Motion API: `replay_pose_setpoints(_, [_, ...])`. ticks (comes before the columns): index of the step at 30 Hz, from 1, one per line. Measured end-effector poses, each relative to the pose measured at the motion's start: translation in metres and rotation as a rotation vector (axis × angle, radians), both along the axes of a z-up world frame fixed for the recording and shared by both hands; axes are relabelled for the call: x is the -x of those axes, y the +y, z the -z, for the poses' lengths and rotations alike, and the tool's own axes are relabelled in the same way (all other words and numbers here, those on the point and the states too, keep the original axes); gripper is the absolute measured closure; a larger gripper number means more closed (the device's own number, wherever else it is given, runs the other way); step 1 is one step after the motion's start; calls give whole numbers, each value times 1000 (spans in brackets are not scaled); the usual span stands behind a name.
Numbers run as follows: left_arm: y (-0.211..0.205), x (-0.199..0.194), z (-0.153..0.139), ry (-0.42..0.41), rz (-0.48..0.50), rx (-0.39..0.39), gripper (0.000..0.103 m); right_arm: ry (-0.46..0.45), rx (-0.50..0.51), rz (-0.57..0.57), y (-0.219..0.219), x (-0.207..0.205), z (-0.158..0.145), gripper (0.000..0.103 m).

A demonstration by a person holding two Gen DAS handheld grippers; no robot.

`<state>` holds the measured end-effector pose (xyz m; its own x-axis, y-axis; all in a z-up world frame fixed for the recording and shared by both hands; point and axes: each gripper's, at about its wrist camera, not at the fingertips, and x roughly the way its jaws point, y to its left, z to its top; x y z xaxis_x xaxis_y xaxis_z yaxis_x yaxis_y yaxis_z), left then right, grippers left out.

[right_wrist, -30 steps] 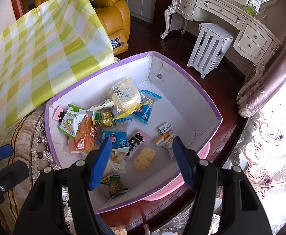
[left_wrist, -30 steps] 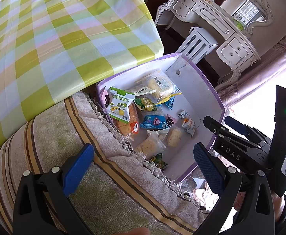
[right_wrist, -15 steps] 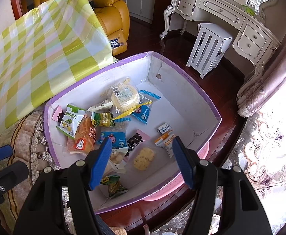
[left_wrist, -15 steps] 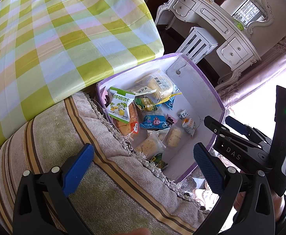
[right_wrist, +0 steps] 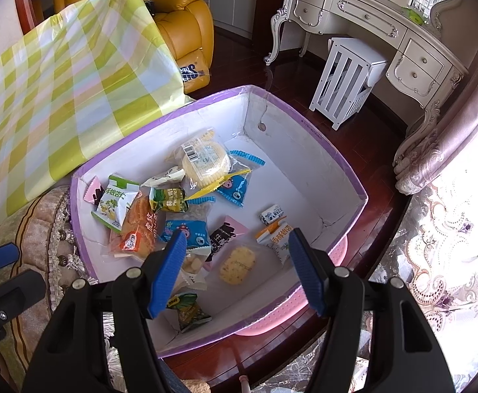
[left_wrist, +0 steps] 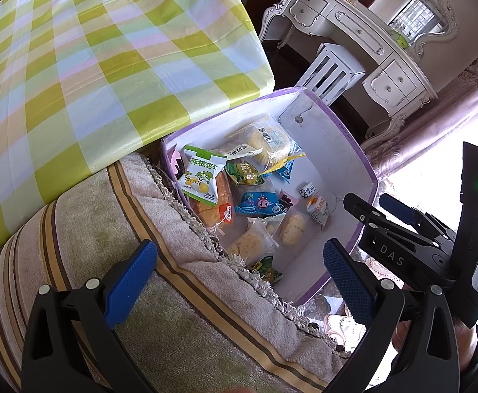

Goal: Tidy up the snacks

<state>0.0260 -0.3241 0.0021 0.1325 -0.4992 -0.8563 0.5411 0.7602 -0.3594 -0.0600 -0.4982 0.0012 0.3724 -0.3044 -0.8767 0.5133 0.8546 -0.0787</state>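
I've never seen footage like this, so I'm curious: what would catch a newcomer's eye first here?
Probably the white box with a purple rim in the middle, with wrapped snacks scattered on its floor, such as a round cake in clear wrap near the back. To its left slopes a bright yellow-green checked cloth. In the foreground the right gripper hangs open above the box, while the left gripper is open over a striped towel.
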Motion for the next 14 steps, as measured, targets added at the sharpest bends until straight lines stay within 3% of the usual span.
replay_pose_setpoints(4, [-4, 1, -1, -16, 12, -17, 4, -1, -1, 0, 0, 0, 0, 38])
replay_pose_setpoints(8, [9, -4, -12, 5, -10, 58, 4, -15, -4, -21, 7, -2, -5, 36])
replay_pose_setpoints(10, [29, -7, -23, -14, -54, 63, 4, -42, -8, -68, 22, -8, -13, 26])
replay_pose_setpoints(14, [108, -12, -42, -136, -243, -3, 4, -113, -57, -226, 76, -31, -32, 24])
